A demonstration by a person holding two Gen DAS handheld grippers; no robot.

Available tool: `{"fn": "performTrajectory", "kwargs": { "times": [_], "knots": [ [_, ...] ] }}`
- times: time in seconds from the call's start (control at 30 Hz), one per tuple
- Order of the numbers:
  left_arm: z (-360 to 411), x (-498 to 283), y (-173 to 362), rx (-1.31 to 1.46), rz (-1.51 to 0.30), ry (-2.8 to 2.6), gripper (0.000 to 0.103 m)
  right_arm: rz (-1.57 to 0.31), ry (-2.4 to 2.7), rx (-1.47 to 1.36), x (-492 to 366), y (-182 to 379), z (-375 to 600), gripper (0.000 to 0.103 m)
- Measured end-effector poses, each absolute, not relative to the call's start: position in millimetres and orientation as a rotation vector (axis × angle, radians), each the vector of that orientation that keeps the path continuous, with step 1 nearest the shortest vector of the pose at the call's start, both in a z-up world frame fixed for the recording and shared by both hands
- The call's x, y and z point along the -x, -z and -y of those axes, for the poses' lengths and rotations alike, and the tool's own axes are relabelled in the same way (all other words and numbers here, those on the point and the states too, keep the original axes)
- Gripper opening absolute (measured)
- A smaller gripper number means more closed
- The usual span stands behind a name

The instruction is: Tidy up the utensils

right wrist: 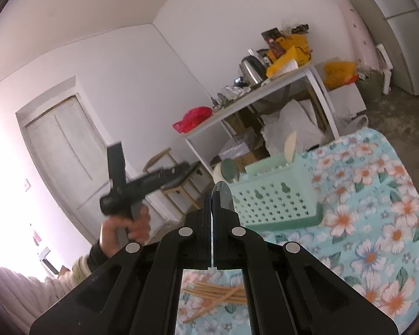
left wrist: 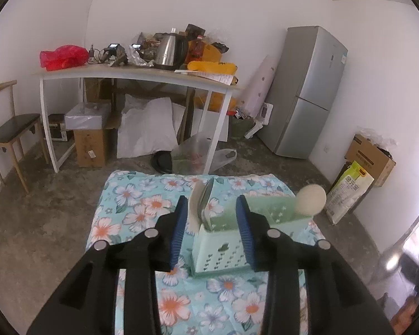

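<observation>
Right gripper grips what looks like a spoon.

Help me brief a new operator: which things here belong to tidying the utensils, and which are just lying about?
Belong to the job:
green utensil basket
spoons standing in it
metal spoon in the right gripper
chopsticks on the floral cloth
left gripper, open

Just lying about:
kettle
red bag
fridge
chair
</observation>
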State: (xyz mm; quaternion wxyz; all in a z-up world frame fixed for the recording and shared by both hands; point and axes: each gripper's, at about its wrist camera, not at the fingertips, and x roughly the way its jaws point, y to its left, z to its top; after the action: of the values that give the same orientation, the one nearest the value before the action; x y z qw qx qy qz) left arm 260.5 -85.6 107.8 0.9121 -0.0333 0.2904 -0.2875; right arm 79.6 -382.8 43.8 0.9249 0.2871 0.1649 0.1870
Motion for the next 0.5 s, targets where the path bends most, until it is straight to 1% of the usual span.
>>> {"fn": "performTrajectory", "kwargs": {
  "times": [0.17, 0.37, 0.5],
  "knots": [
    [66, -239, -93, 0.106, -0.607, 0.599, 0.045, -0.282, -0.401, -0.566, -97, -68, 385, 0.000],
    [50, -211, -71, 0.110, -0.620, 0.587, 0.054, -0.216, -0.412, -0.529, -139, -100, 390, 0.000],
    [38, -197, -59, 0.121, -0.620, 0.573, 0.057, -0.191, -0.404, -0.520, -173, -110, 393, 0.000]
  ]
}}
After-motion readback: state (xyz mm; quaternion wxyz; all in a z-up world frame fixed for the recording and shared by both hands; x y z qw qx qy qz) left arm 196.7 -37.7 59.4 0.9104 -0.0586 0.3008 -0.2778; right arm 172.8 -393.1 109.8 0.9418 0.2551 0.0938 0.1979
